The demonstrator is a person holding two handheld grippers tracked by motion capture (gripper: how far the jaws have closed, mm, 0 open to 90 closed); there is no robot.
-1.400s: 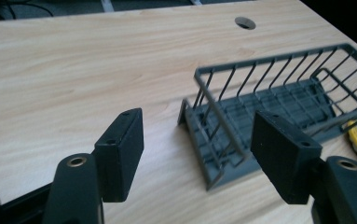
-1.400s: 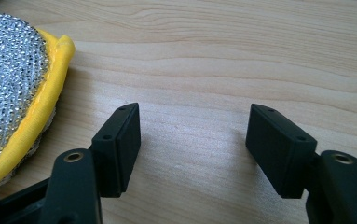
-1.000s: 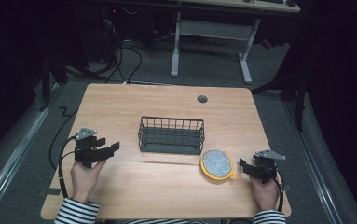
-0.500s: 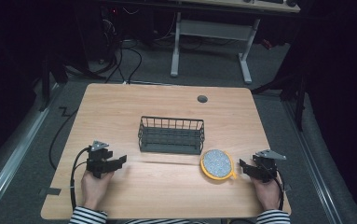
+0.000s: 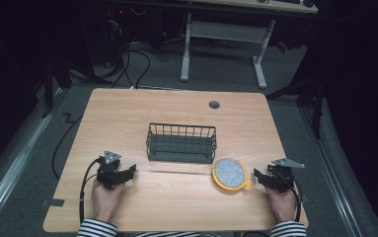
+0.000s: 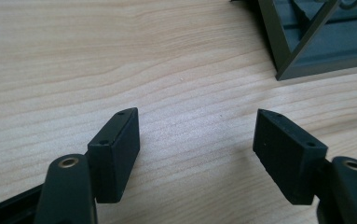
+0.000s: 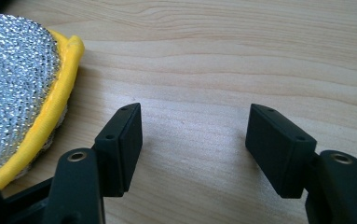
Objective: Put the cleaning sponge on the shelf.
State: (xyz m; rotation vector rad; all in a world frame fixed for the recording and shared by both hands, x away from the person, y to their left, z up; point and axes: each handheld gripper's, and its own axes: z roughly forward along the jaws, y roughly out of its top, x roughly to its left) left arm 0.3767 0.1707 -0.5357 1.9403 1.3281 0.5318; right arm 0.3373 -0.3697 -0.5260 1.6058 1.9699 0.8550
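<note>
A dark wire basket (image 5: 181,143) stands in the middle of the wooden table (image 5: 176,113); its corner shows at the top right of the left gripper view (image 6: 316,37). A round silver scouring pad with a yellow rim (image 5: 230,173) lies flat to the basket's front right, and at the left of the right gripper view (image 7: 13,84). My left gripper (image 5: 127,173) (image 6: 195,126) rests low over bare wood to the basket's front left. Its jaws have just been opening and nothing is between them. My right gripper (image 5: 258,175) (image 7: 195,116) stands open just right of the pad, with nothing between its fingers.
A round cable hole (image 5: 214,104) sits near the table's far edge. A piece of tape (image 5: 51,202) marks the front left corner. Cables trail from both grippers. Another desk's white legs (image 5: 186,49) stand on the floor beyond.
The left hand has sunk toward the tabletop and shifted a little to the right, nearer the basket. The right hand, the pad and the basket have stayed put.
</note>
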